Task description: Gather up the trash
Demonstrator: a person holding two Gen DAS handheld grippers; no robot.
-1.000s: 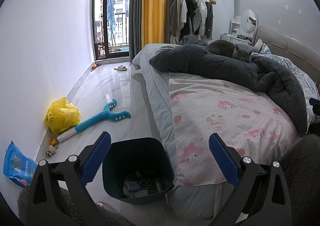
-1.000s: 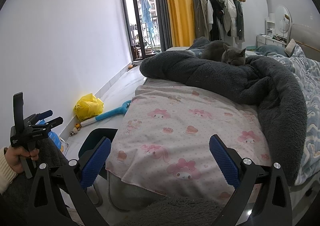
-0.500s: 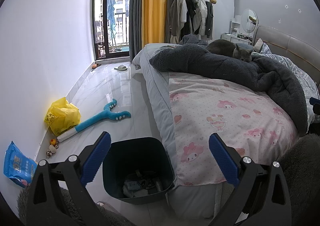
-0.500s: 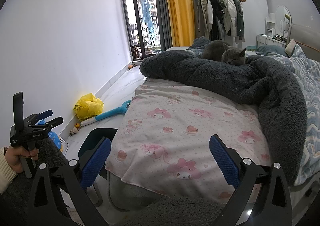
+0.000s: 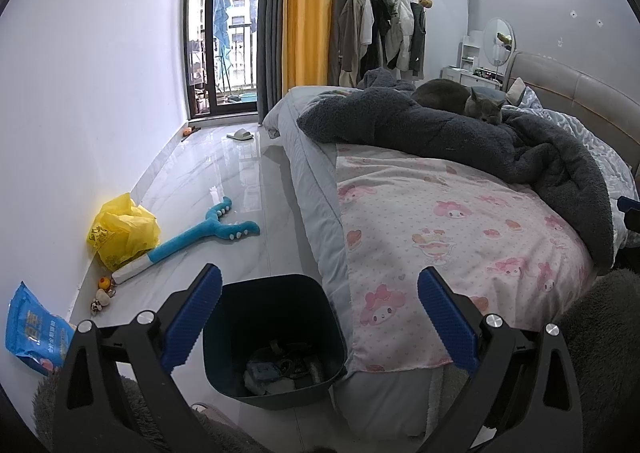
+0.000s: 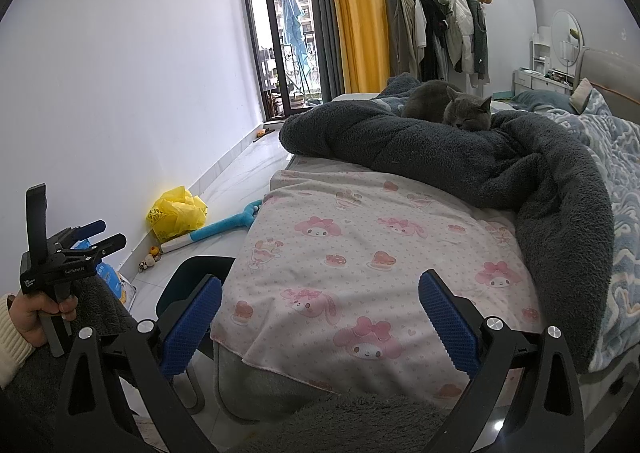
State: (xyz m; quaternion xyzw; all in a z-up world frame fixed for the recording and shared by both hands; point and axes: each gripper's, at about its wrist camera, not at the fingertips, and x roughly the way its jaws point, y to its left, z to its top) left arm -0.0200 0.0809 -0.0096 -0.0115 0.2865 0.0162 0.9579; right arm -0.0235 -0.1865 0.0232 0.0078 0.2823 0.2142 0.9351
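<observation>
Left gripper (image 5: 319, 317): I have its jaws spread wide and holding nothing; the blue pads (image 5: 192, 319) frame the bin below; in the right wrist view I see the same tool (image 6: 90, 235) at the far left, gripped by my left hand (image 6: 30, 317).
Right gripper (image 6: 319, 319): released too, jaws wide apart and nothing between them; it hangs over the foot of the bed.
Trash bin (image 5: 276, 337): dark, square-mouthed, standing on the floor just beside the bed corner, directly under my left gripper; I can see crumpled scraps (image 5: 280, 371) lying in its bottom.
Blue packet (image 5: 30, 329): flat on the floor against the left wall, near my left side.
Small toys (image 5: 103, 291): a few little round pieces by the skirting, between the packet and the yellow bag.
Yellow plastic bag (image 5: 122, 231): crumpled on the floor against the wall; it touches the white end of the blue plush toy (image 5: 200, 235), which stretches out across the tiles.
Bed (image 5: 316, 197): a pink cartoon-print sheet (image 6: 360, 253) covers the near end; a dark grey fleece blanket (image 6: 480, 165) is bunched across the middle.
Cat (image 6: 456, 107): grey, lying on top of the blanket, eyes closed.
Slipper (image 5: 240, 135): lone, on the tiles near the balcony door (image 5: 224, 41).
Far end: yellow curtain (image 5: 306, 9); clothes rack (image 5: 384, 25) with hung garments beside it.
</observation>
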